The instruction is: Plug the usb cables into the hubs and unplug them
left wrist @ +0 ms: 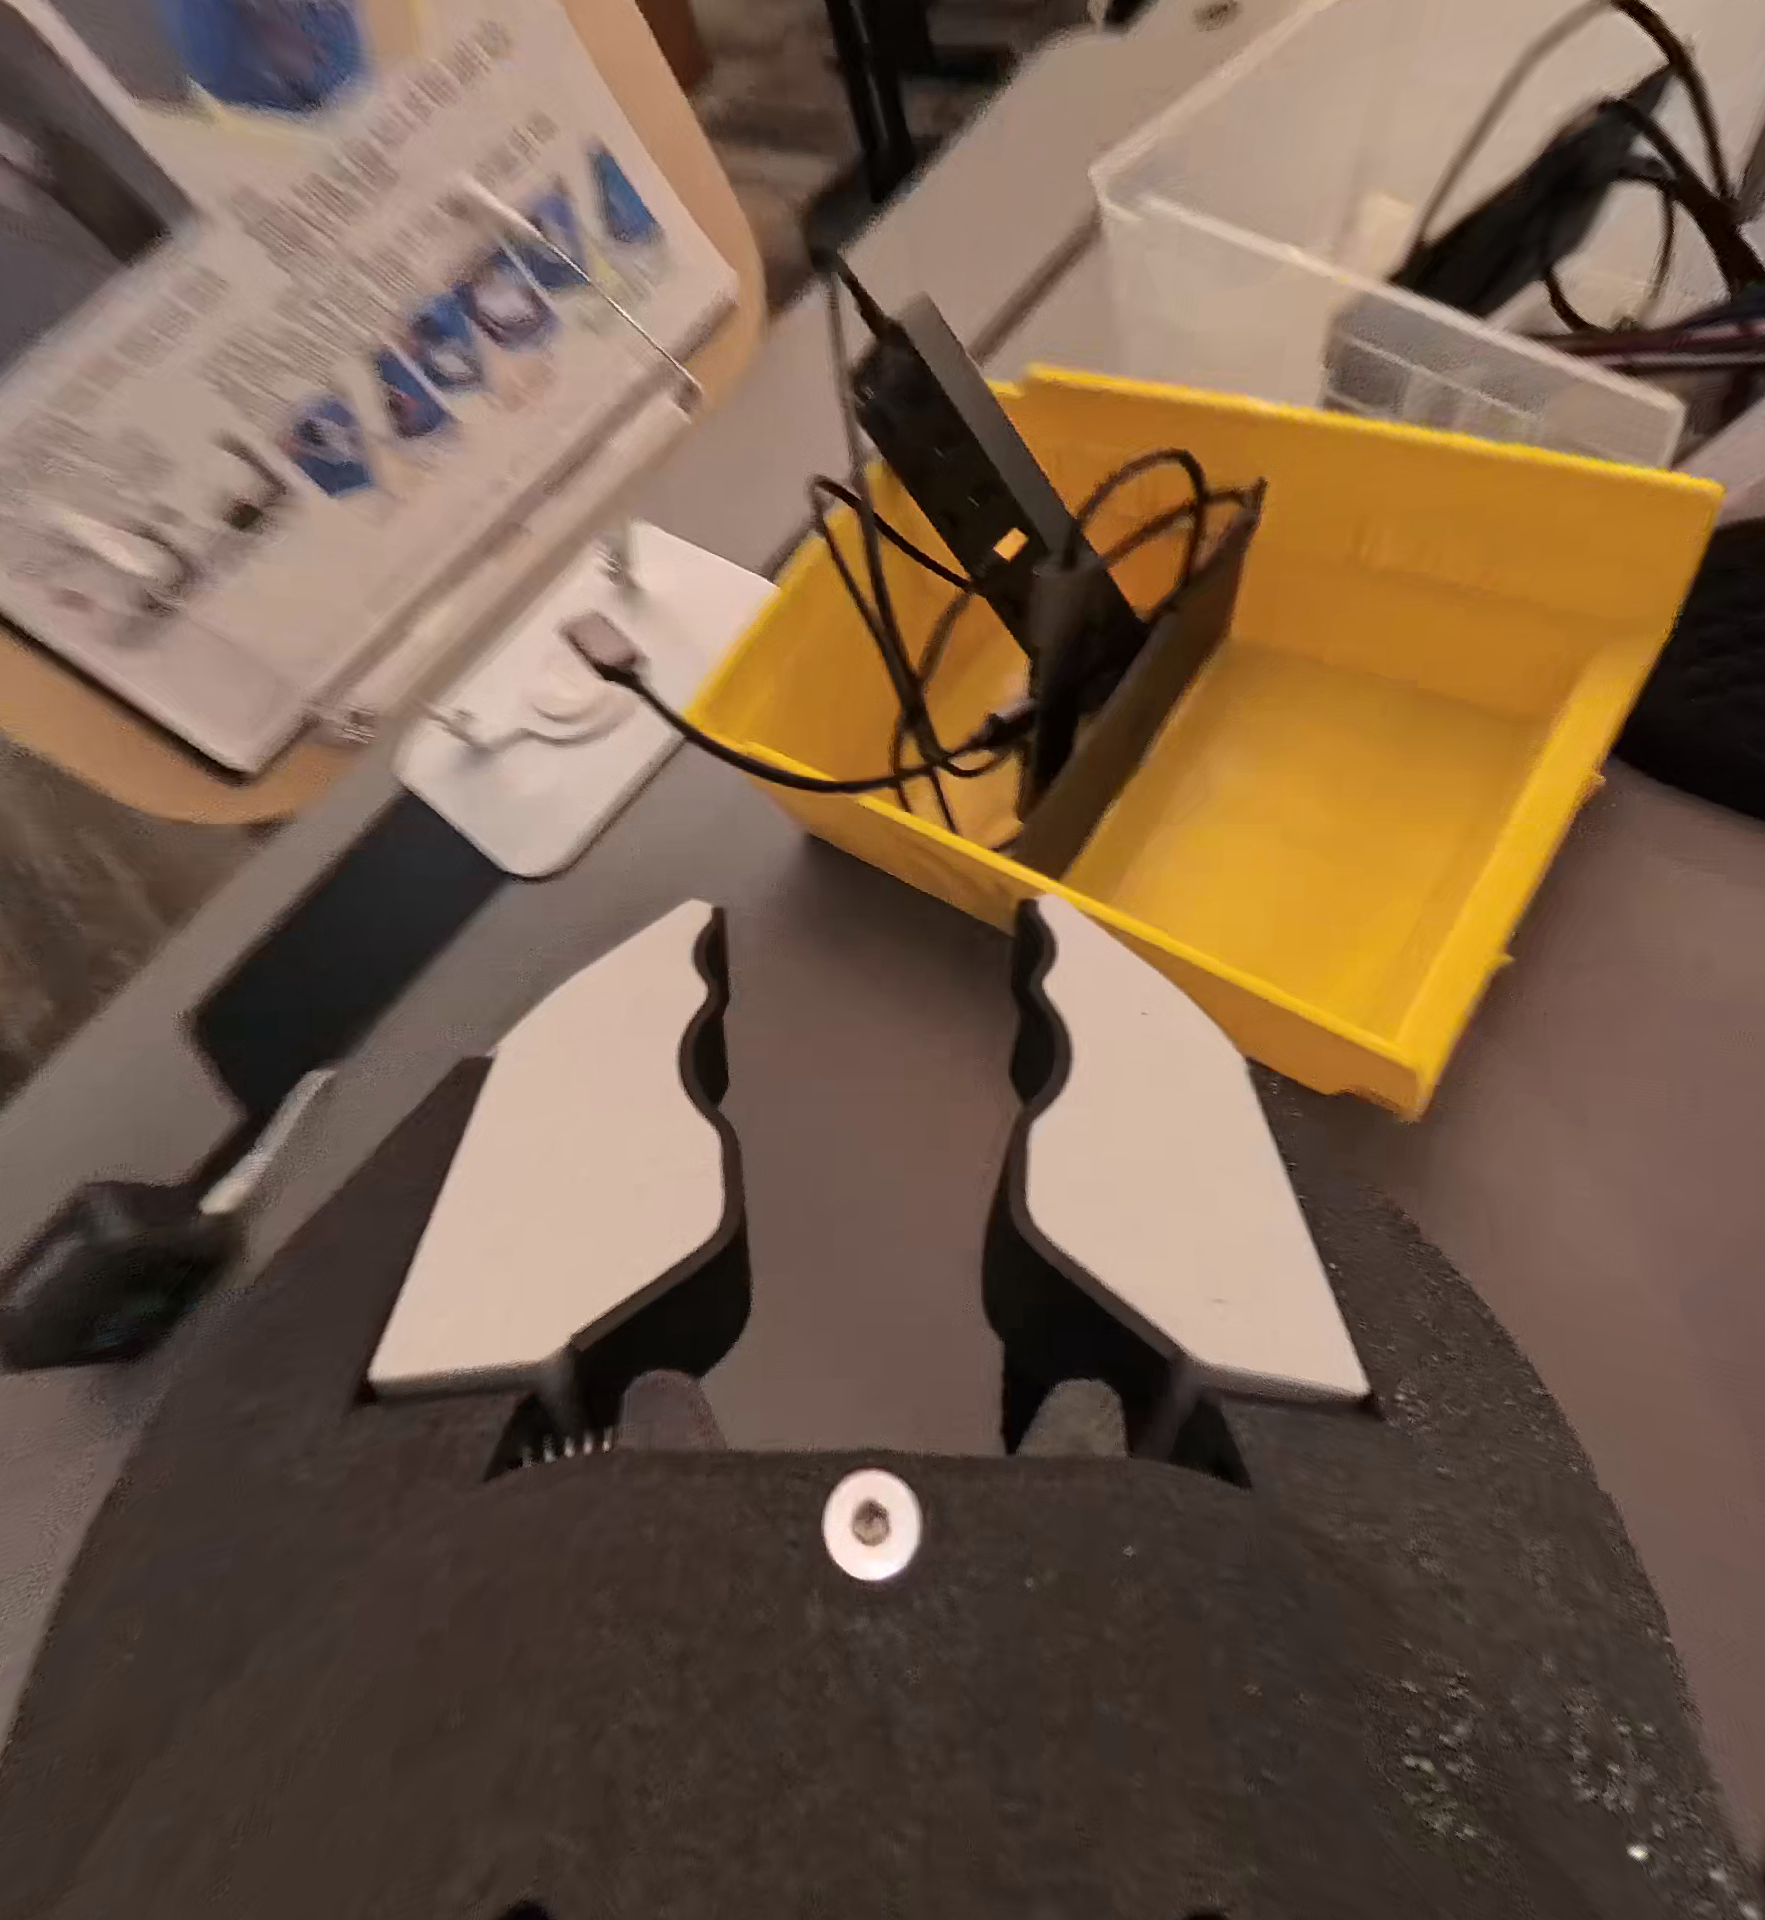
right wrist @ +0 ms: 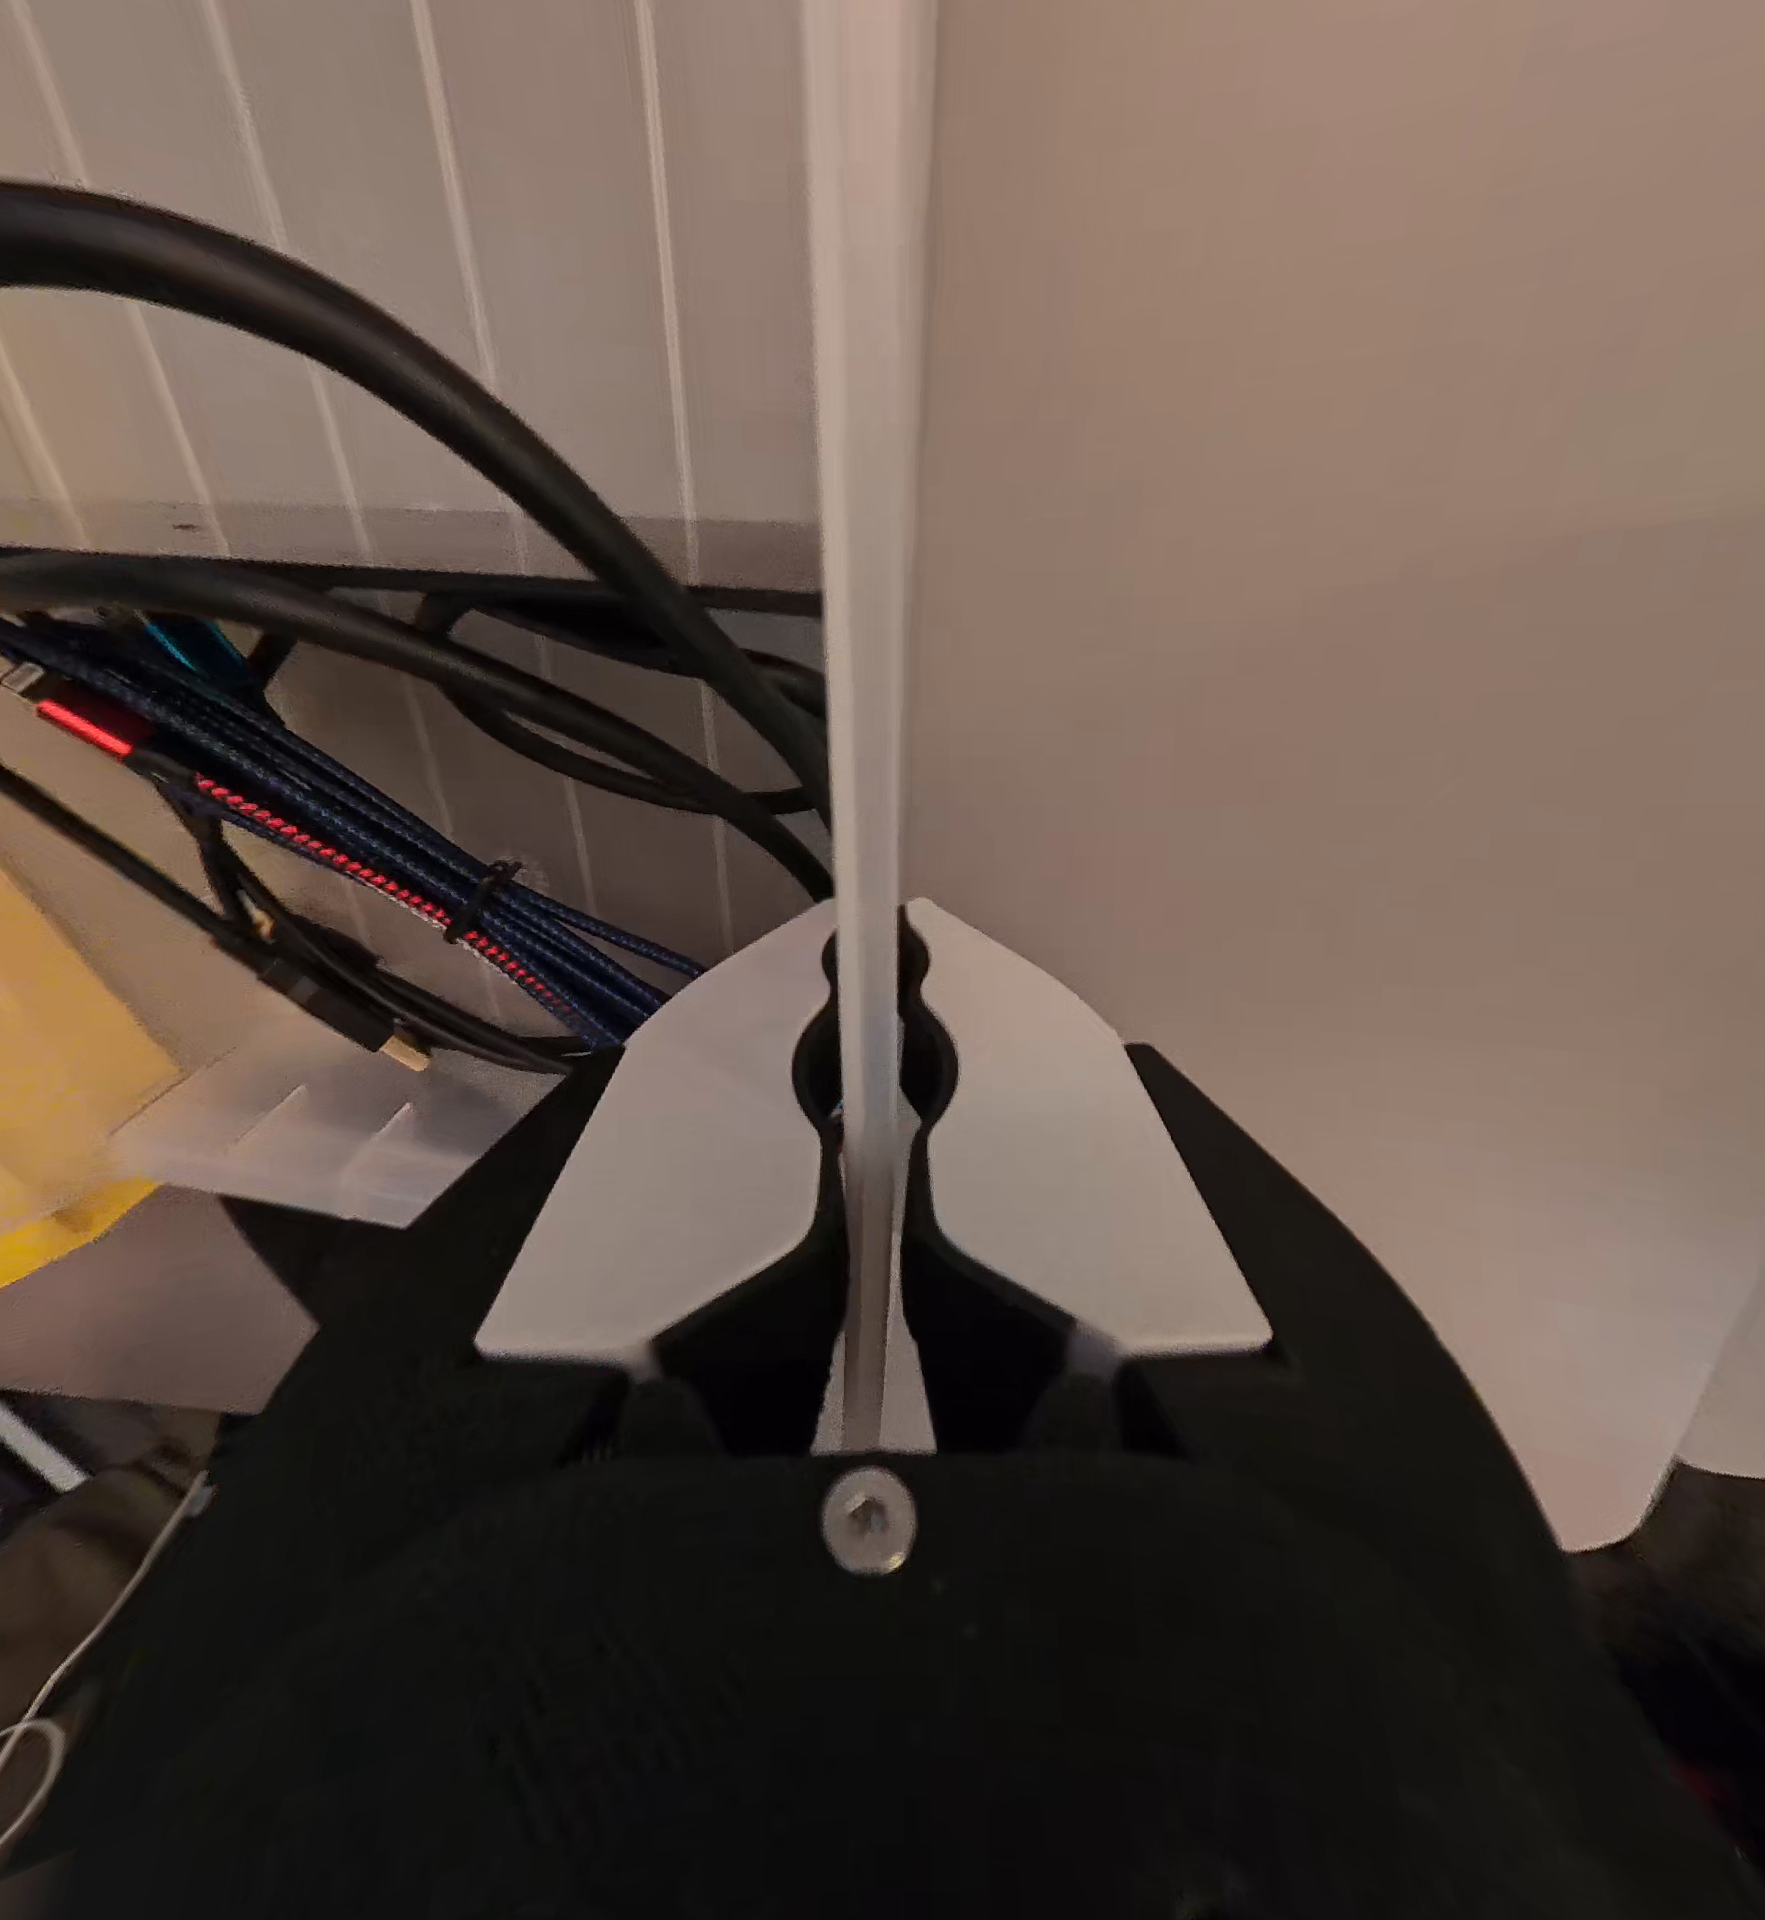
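Note:
In the left wrist view a yellow bin (left wrist: pixel 1377 1049) stands on the grey table, split by a black divider (left wrist: pixel 1184 644). A black USB hub (left wrist: pixel 945 436) leans upright in its left compartment, tangled with thin black cables (left wrist: pixel 888 623). One cable hangs over the bin's left wall, and its USB plug (left wrist: pixel 603 639) lies outside. My left gripper (left wrist: pixel 870 914) is open and empty, just short of the bin's near wall. My right gripper (right wrist: pixel 870 914) is shut on the edge of a thin white panel (right wrist: pixel 873 623) that stands upright.
A printed sheet (left wrist: pixel 338 343) on a white base (left wrist: pixel 545 790) stands left of the bin. A small black block (left wrist: pixel 99 1283) lies at the table's left edge. A clear plastic box (left wrist: pixel 1273 239) sits behind the bin. Thick black cables (right wrist: pixel 358 343) and a braided bundle (right wrist: pixel 421 883) lie left of the panel. My hands' fingertips stand some 55 centimeters from each other. The black USB hub (left wrist: pixel 945 436) is closer to my left gripper, around 25 centimeters from its tips; the right tips are 40 centimeters off.

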Action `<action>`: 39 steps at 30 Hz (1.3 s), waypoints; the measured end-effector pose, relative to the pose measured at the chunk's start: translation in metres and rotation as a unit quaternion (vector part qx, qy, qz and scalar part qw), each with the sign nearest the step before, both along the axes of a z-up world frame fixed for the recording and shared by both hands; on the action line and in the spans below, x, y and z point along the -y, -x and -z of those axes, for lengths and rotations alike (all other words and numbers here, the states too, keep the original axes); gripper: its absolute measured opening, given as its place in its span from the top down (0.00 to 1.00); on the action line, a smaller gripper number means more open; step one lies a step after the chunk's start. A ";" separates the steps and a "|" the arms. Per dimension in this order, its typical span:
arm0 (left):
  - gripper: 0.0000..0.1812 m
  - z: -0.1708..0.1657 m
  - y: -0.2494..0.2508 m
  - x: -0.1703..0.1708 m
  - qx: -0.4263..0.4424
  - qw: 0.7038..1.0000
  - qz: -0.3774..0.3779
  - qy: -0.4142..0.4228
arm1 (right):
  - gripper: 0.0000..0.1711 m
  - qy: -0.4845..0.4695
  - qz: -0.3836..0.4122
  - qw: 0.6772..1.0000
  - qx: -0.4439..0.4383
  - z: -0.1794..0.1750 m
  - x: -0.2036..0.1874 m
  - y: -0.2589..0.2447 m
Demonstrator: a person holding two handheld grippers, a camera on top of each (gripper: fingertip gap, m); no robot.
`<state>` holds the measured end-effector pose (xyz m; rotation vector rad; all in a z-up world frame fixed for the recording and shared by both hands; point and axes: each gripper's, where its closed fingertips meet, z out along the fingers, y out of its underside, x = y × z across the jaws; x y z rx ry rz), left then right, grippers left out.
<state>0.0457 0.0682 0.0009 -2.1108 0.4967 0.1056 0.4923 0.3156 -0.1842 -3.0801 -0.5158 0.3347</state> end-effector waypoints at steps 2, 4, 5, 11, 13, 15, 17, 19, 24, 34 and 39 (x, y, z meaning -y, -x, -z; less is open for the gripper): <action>0.64 0.028 -0.016 -0.009 0.033 0.997 0.019 0.067 | 0.96 0.001 0.000 1.000 0.001 0.000 -0.004 0.005; 0.60 0.049 -0.026 -0.017 0.059 0.992 0.025 0.109 | 0.93 0.028 0.010 0.999 -0.012 -0.001 0.003 0.012; 0.61 0.056 -0.028 -0.023 0.065 0.991 0.025 0.117 | 0.91 0.041 0.001 0.999 -0.021 -0.001 0.006 0.016; 0.58 0.088 -0.038 -0.052 0.115 0.985 0.004 0.131 | 0.81 0.018 0.009 0.994 -0.103 0.001 -0.001 0.030; 0.61 0.092 -0.043 -0.061 0.149 0.978 -0.004 0.148 | 0.80 0.003 0.015 0.992 -0.126 0.000 -0.006 0.032; 0.58 0.107 -0.034 -0.063 0.103 0.974 -0.023 0.203 | 0.80 0.001 0.007 0.993 -0.121 0.000 -0.006 0.032; 0.57 0.118 -0.016 -0.062 0.035 0.965 -0.056 0.252 | 0.82 0.000 -0.017 0.995 -0.101 0.001 -0.005 0.030; 0.60 0.121 -0.013 -0.057 0.039 0.954 -0.082 0.284 | 0.83 0.003 -0.038 0.995 -0.090 0.002 -0.005 0.029; 0.64 0.118 -0.003 -0.058 0.071 0.927 -0.175 0.323 | 0.81 -0.003 -0.046 0.993 -0.112 0.001 -0.007 0.032; 0.74 0.165 -0.044 -0.053 0.201 0.855 -0.240 0.413 | 0.80 -0.010 -0.063 0.991 -0.121 0.001 -0.011 0.034; 0.89 0.174 -0.032 -0.059 0.179 0.856 -0.247 0.417 | 0.80 -0.012 -0.073 0.990 -0.119 0.001 -0.010 0.034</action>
